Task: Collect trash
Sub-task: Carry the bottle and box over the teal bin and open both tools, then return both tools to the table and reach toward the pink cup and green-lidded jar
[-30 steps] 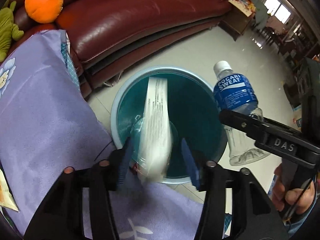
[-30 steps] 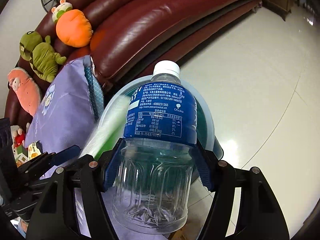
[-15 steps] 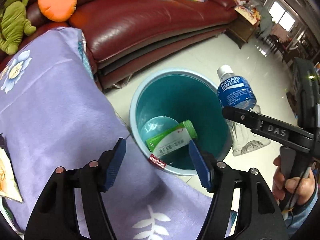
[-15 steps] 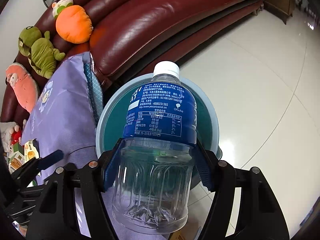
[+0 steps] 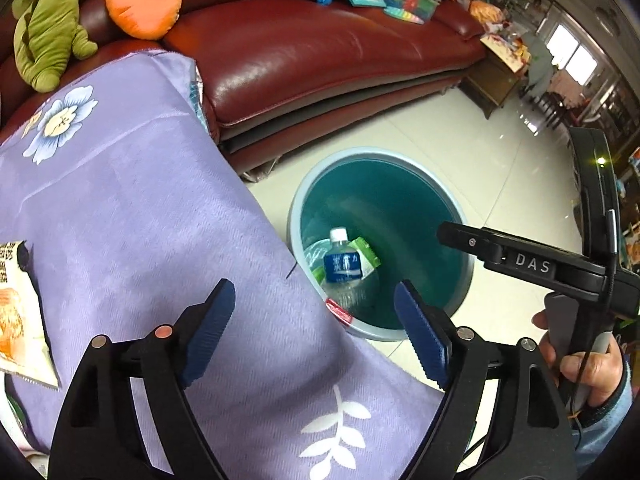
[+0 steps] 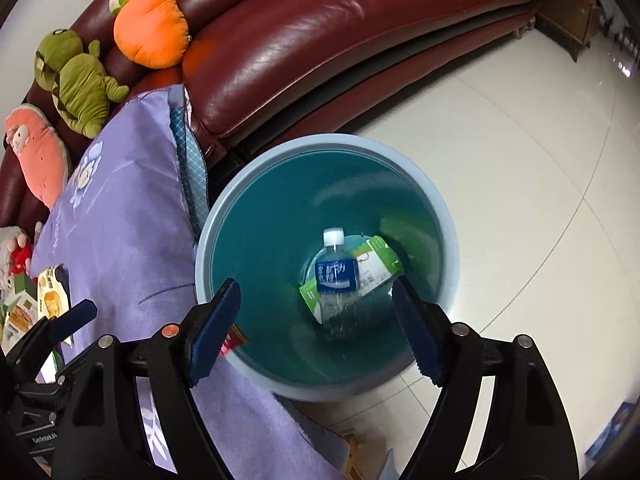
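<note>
A round teal bin (image 5: 404, 184) (image 6: 256, 184) stands on the floor beside the table. Inside it lie a clear bottle with a blue label (image 5: 345, 267) (image 6: 337, 276) and a green and white carton (image 5: 366, 254) (image 6: 376, 266). My left gripper (image 5: 316, 334) is open and empty above the table's edge, left of the bin. My right gripper (image 6: 316, 326) is open and empty directly above the bin; it also shows at the right of the left wrist view (image 5: 516, 258).
A purple flowered cloth (image 5: 132, 208) (image 6: 120, 220) covers the table. Snack packets (image 5: 20, 312) (image 6: 48, 300) lie on it at the left. A dark red sofa (image 5: 320, 52) (image 6: 360, 32) with plush toys (image 5: 48, 28) stands behind. White tiled floor (image 6: 540, 140) surrounds the bin.
My left gripper let the carton fall into the bin and drew back over the table. My right gripper opened and the blue-label bottle dropped into the bin.
</note>
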Tool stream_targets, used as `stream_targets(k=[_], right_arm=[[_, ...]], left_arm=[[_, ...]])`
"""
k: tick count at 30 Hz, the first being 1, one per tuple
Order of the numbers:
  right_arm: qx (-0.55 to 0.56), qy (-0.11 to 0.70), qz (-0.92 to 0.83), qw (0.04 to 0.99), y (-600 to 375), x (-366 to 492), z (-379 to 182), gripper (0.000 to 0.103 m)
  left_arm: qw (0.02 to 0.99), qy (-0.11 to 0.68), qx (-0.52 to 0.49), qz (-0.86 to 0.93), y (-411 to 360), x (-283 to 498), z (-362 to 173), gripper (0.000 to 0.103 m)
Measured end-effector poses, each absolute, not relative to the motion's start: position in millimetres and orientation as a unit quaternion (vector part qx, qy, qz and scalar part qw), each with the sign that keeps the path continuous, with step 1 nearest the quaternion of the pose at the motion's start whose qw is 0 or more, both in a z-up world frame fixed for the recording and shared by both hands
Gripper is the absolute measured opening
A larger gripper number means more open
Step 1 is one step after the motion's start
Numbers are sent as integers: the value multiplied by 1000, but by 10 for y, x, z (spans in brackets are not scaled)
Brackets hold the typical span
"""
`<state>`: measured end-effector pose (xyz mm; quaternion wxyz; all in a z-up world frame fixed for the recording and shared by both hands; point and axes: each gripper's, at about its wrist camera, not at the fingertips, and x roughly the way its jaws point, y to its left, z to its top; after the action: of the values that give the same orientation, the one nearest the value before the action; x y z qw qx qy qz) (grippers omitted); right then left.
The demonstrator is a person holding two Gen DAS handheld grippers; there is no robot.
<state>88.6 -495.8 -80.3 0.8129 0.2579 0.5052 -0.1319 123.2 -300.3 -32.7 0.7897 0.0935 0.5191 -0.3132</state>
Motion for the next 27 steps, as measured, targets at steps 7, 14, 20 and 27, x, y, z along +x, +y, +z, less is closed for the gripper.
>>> stream_targets(k=[7, 14, 20, 27], right_arm=[[216, 503, -121, 828, -4670, 724, -543, 76], [183, 503, -89, 840, -4172, 655, -284, 76], [146, 506, -46, 849, -3577, 652, -77, 78], [94, 515, -1, 852, -2899, 681, 53, 80]], left_arm=[[799, 509, 70, -311, -2652, 1044, -121, 84], [817, 496, 58, -288, -1997, 800, 81, 86], [835, 476, 54, -272, -1415, 616, 312, 86], [856, 451, 75, -240, -688, 445, 498, 88]])
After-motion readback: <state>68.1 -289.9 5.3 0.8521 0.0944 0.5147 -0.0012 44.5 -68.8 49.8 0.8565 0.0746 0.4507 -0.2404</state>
